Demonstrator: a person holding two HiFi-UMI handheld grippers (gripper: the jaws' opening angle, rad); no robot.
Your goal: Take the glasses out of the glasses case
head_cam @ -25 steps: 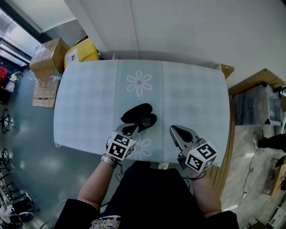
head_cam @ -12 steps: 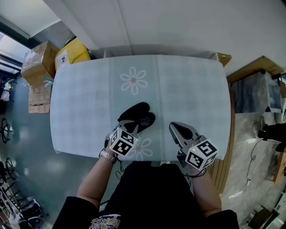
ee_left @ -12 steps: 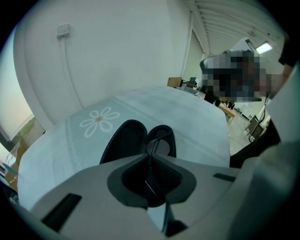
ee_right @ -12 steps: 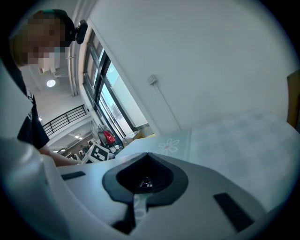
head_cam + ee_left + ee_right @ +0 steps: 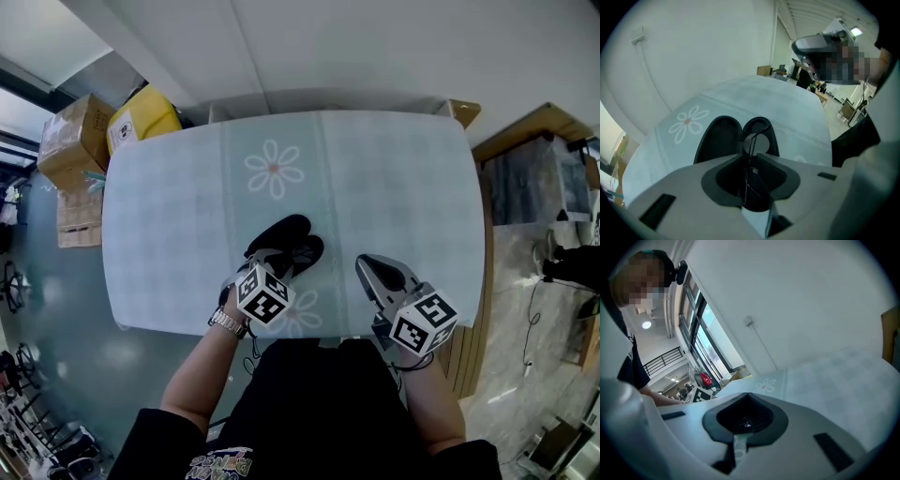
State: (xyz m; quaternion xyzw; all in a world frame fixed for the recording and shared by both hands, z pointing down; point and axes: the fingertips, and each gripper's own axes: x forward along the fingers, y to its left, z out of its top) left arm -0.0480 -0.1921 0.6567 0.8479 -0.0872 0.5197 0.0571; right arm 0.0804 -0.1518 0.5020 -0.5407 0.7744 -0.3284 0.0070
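A black glasses case lies open on the table, near its front edge; in the left gripper view both halves of the case gape toward me. The thin-rimmed glasses sit in the right half, and their wire frame runs back between my left jaws. My left gripper is at the case's near end, and in its own view the left gripper is shut on the frame. My right gripper rests to the right of the case, apart from it. In its own view the right gripper is shut and holds nothing.
The table wears a pale blue checked cloth with a flower print. Cardboard boxes and a yellow box stand on the floor at the far left. Wooden furniture is to the right, a white wall behind.
My left gripper has crept a little forward onto the case's near end. The right gripper and the case have stayed put; my head view has shifted slightly.
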